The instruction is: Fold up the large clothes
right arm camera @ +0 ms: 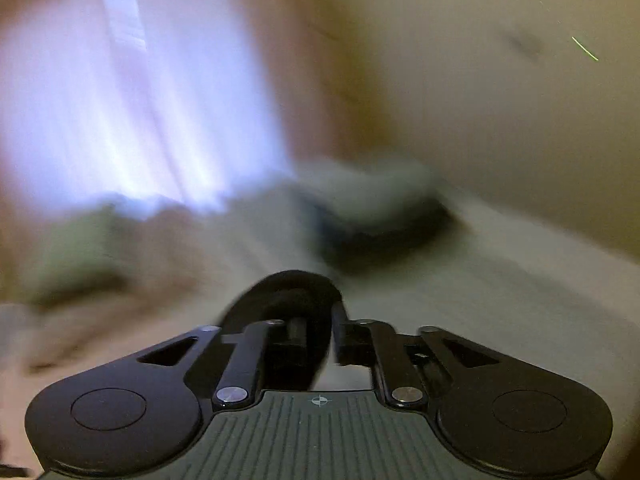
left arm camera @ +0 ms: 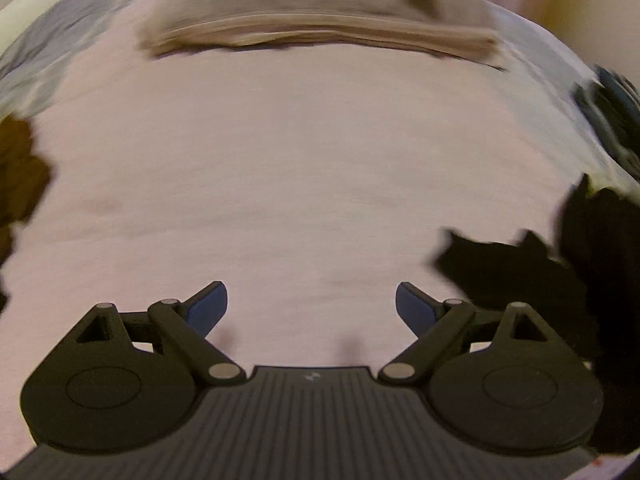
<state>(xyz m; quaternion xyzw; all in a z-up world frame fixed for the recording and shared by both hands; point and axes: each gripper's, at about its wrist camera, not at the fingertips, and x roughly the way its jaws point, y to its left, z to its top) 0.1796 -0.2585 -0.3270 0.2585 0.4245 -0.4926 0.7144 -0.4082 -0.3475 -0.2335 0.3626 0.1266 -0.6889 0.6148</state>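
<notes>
In the left wrist view my left gripper (left arm camera: 311, 300) is open, its blue fingertips (left arm camera: 210, 306) wide apart above a pale pink surface (left arm camera: 304, 168) with nothing between them. A black garment (left arm camera: 520, 268) lies crumpled just right of it. In the right wrist view, which is heavily blurred, my right gripper (right arm camera: 320, 322) is shut on a fold of black cloth (right arm camera: 288, 296) that bulges up over the fingers and hides their tips.
A folded beige stack (left arm camera: 320, 28) lies at the far edge of the pink surface. A brown garment (left arm camera: 20, 168) sits at the left edge. Dark patterned cloth (left arm camera: 612, 120) lies at the right. Folded dark and grey items (right arm camera: 384, 216), a bright curtain (right arm camera: 140, 100) and a wall (right arm camera: 500, 100) show ahead.
</notes>
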